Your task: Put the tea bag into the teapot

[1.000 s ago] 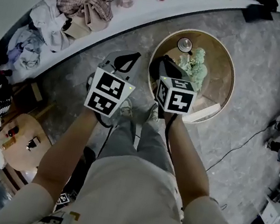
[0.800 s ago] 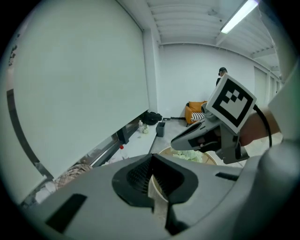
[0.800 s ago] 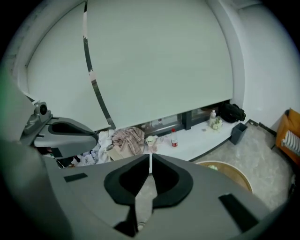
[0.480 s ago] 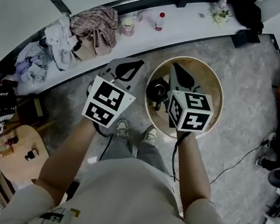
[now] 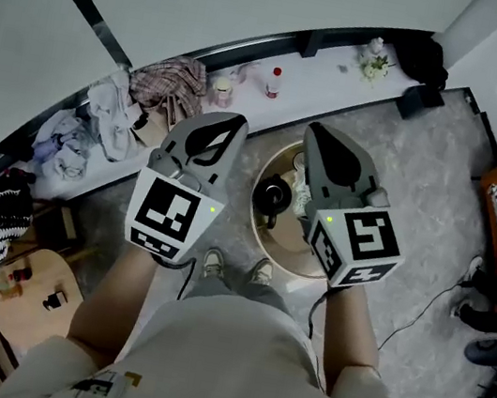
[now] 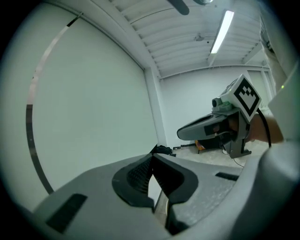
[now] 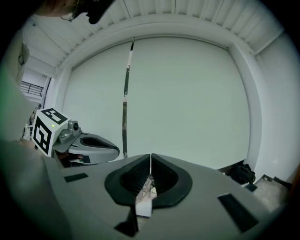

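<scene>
Right gripper view recorded the right gripper (image 7: pixel 150 159) pinched on the tea bag (image 7: pixel 144 197), held well above the teapot (image 5: pixel 273 196) on the round desk (image 5: pixel 291 237). Left gripper (image 6: pixel 152 159) was pressed together, empty. Risk: the thin hold could slip, dropping the bag outside the teapot.

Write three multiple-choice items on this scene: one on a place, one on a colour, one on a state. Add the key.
1. The black teapot stands on: A the round wooden table; B the floor; C a ledge.
2. The small bottle has a cap that is: A blue; B red; C green.
3. The right gripper is: A wide open; B shut on nothing; C shut on the tea bag.
Key: 1 A, tabletop shows round it; 2 B, red above the white body; 3 C, its own view shows the bag caught between closed jaws.
</scene>
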